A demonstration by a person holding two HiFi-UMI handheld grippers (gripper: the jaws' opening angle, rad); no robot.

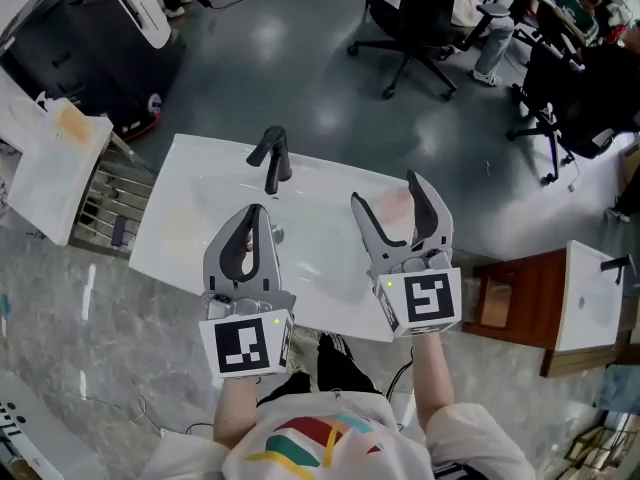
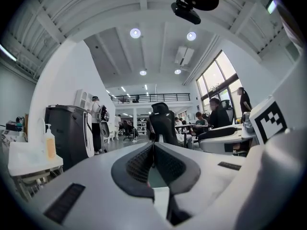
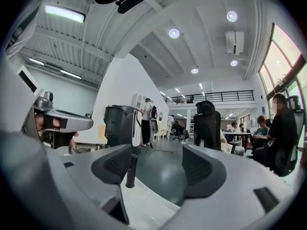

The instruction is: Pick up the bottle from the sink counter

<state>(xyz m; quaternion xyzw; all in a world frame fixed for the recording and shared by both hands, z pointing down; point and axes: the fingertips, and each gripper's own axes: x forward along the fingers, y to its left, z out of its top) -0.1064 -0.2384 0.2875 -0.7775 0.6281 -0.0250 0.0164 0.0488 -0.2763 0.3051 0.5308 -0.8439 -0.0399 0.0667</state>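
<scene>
Big open office, with a grey floor, black chairs [image 1: 410, 23] and desks far back. Stood at a white sink [image 1: 190, 188] with a black tap [image 1: 272, 158] at its far edge. Held both grippers level over the basin, side by side, pointing away from the body. Held the left gripper [image 1: 256, 211] closed up tight, with nothing in it. Held the right gripper [image 1: 387, 190] spread wide, with only air inside and the tap showing far ahead through the gap. Probably spread it that way to be ready for a round thing, so likely meant that one to do the grabbing.

Found no bottle on this sink. Saw the bottle [image 1: 72, 123] well off to the left, on a small counter [image 1: 35, 183] beside a black machine [image 1: 90, 48]. Showed up again at the left edge of the left gripper view, standing upright with a pump on top. Sat well apart from both grippers, nearer the left one, and not in line with either pair of jaws. Looked to need a turn to the left and a long reach before any grab.
</scene>
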